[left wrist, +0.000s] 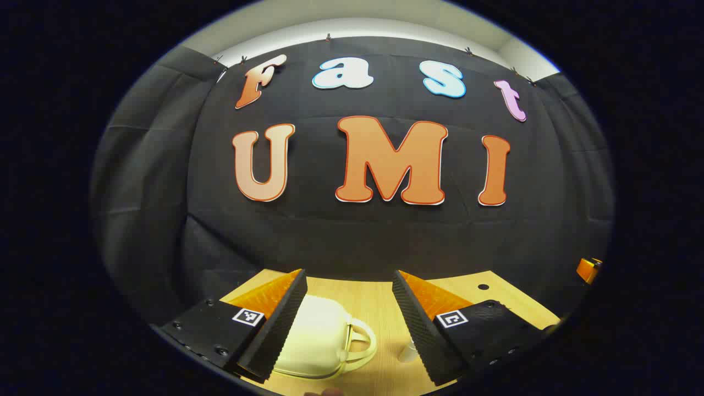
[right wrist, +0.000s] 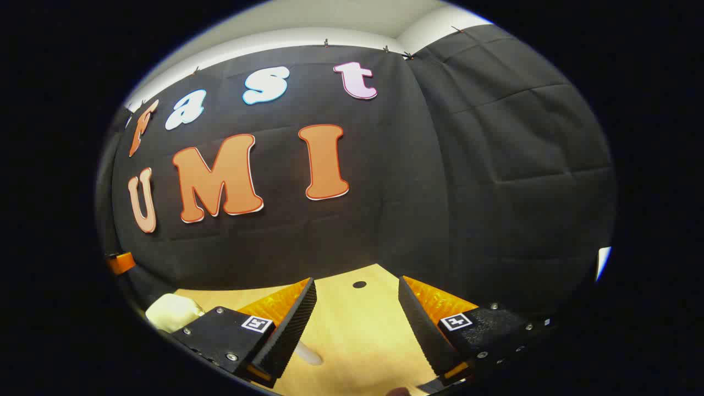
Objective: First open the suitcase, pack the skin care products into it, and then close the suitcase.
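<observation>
A small cream suitcase (left wrist: 316,341) with a looped handle lies closed on the wooden table (left wrist: 374,302), partly behind my left gripper's near finger. My left gripper (left wrist: 349,280) hovers above it, open, nothing between its fingers. A pale skin care item (left wrist: 410,351) stands just inside the other finger, mostly hidden. In the right gripper view, the suitcase (right wrist: 170,311) peeks out at the far left behind a finger. My right gripper (right wrist: 356,286) is open over bare table, with a pale tube-like item (right wrist: 308,355) low beside its left finger.
The table (right wrist: 352,324) ends at the black cloth wall close behind it. A small dark hole (right wrist: 359,284) marks the tabletop near the back edge. An orange part of the other gripper (left wrist: 588,269) shows at the far right of the left gripper view.
</observation>
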Demonstrator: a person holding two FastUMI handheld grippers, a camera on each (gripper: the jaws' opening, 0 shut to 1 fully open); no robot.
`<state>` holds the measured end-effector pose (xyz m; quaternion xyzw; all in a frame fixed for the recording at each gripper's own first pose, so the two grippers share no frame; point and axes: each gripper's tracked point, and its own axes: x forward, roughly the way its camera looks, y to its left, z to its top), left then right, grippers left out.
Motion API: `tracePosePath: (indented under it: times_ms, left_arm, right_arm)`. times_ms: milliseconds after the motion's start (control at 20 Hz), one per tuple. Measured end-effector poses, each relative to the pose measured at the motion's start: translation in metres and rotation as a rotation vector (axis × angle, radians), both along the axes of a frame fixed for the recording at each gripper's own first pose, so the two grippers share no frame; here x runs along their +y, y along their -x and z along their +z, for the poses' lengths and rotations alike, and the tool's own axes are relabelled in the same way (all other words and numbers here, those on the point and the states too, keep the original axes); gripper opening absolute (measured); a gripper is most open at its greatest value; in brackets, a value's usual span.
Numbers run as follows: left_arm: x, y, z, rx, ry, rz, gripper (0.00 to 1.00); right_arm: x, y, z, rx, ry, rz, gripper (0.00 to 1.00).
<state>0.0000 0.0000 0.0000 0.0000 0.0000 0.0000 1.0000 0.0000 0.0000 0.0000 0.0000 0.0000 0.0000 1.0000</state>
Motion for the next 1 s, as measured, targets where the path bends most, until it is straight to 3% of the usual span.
tracePosePath:
  times_ms: [200,350,650,850,1000]
  left_arm:
    - [-0.012,-0.007,0.006,-0.022,-0.016,-0.008,0.98]
    - [-0.013,-0.009,0.004,-0.028,0.001,0.018,0.98]
    - [-0.003,-0.006,0.003,-0.03,-0.072,0.06,0.95]
    - [0.008,-0.004,-0.008,-0.019,-0.053,0.083,0.97]
    - [0.008,-0.004,-0.011,-0.017,-0.026,0.051,0.96]
  right_arm:
    - [0.009,-0.007,-0.008,0.072,0.054,0.063,0.95]
    - [0.005,-0.015,-0.003,0.056,0.097,0.069,0.95]
    - [0.023,-0.044,-0.003,0.075,0.071,0.122,0.95]
    - [0.049,-0.049,0.0,0.075,0.103,0.185,0.95]
    - [0.054,-0.044,0.002,0.06,0.093,0.173,0.95]
